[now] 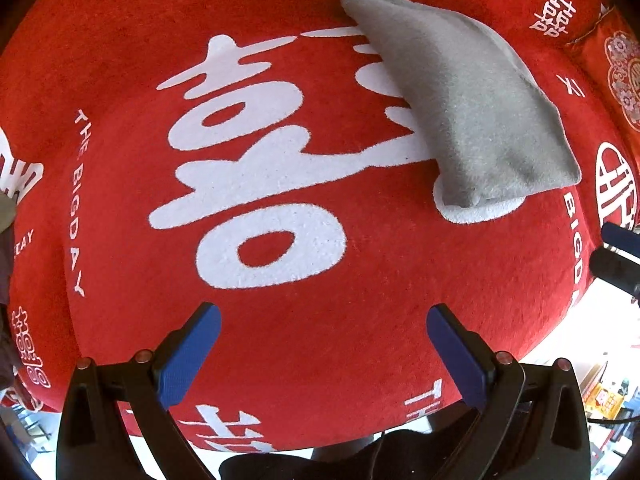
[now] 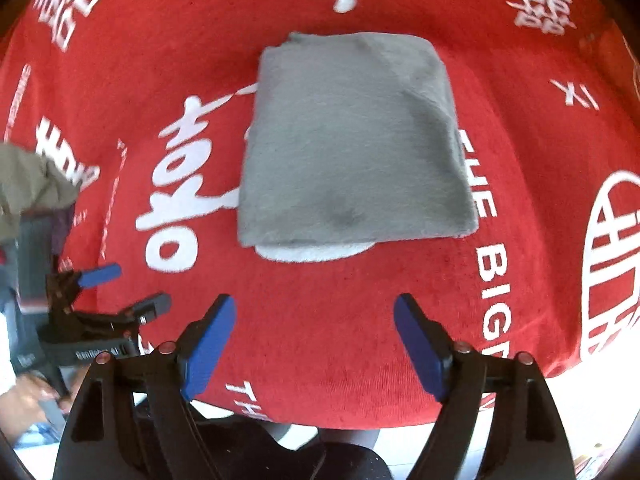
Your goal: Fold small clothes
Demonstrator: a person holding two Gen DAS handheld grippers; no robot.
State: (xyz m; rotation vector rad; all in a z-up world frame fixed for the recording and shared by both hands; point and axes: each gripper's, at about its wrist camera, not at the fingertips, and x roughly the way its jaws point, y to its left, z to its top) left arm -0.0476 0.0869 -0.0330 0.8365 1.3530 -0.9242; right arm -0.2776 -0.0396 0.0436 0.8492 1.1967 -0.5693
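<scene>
Right gripper (image 2: 316, 344) and left gripper (image 1: 324, 356), both spread wide, empty; beyond, folded grey cloth (image 2: 352, 144) flat on red mat (image 2: 340, 340).

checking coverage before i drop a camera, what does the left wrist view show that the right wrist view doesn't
Left wrist only: the ornate patterned red cloth at the far right edge.

Right wrist only: the left gripper seen from outside with a hand on it, and an olive garment at the left edge.

Both: the folded grey cloth lying free on the red printed cover, and each view's own open blue-padded fingers.
</scene>
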